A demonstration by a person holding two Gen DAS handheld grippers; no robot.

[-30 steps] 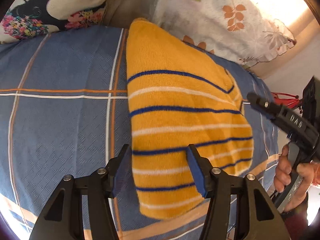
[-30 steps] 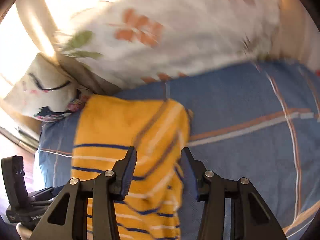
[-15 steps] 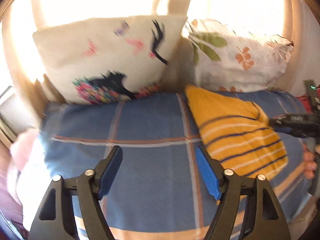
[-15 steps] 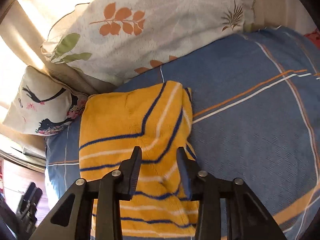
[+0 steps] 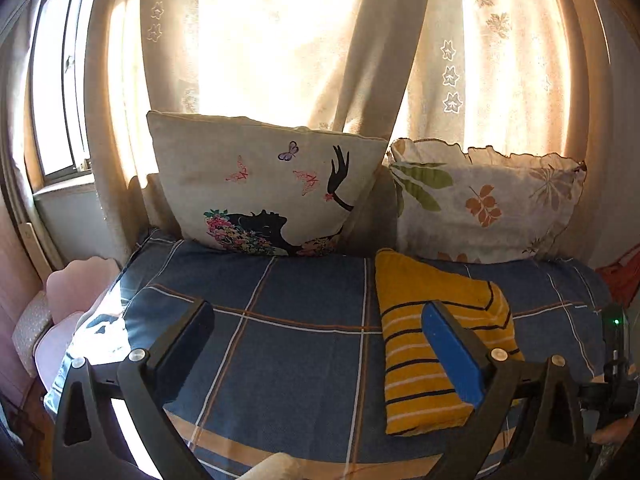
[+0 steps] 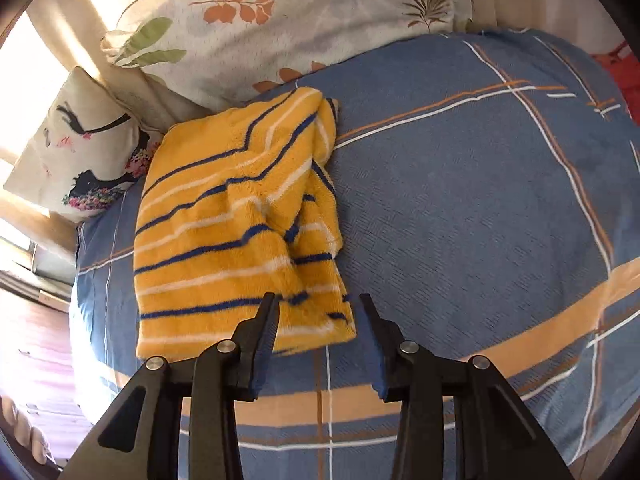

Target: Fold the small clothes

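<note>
A yellow garment (image 6: 240, 232) with blue and white stripes lies folded on the blue checked bedcover (image 6: 460, 220), its far end near the pillows. My right gripper (image 6: 318, 304) hovers over the garment's near right corner. Its jaws are opening; the corner shows in the gap, and the pads do not press on it. In the left wrist view the garment (image 5: 420, 364) lies to the right. My left gripper (image 5: 318, 312) is raised above the bedcover (image 5: 280, 360) to the garment's left, its jaws opening wide with nothing between them.
Two pillows lean at the head of the bed: one with a black silhouette print (image 5: 260, 192), one with a leaf print (image 5: 480, 200). Sunlit curtains (image 5: 300, 40) hang behind. A pink headboard-like shape (image 5: 76, 288) stands left, a red thing (image 5: 622, 276) right.
My left gripper has lifted off the garment, tilted up toward the pillows and curtains, and spread its jaws. My right gripper has drawn back to the garment's near corner.
</note>
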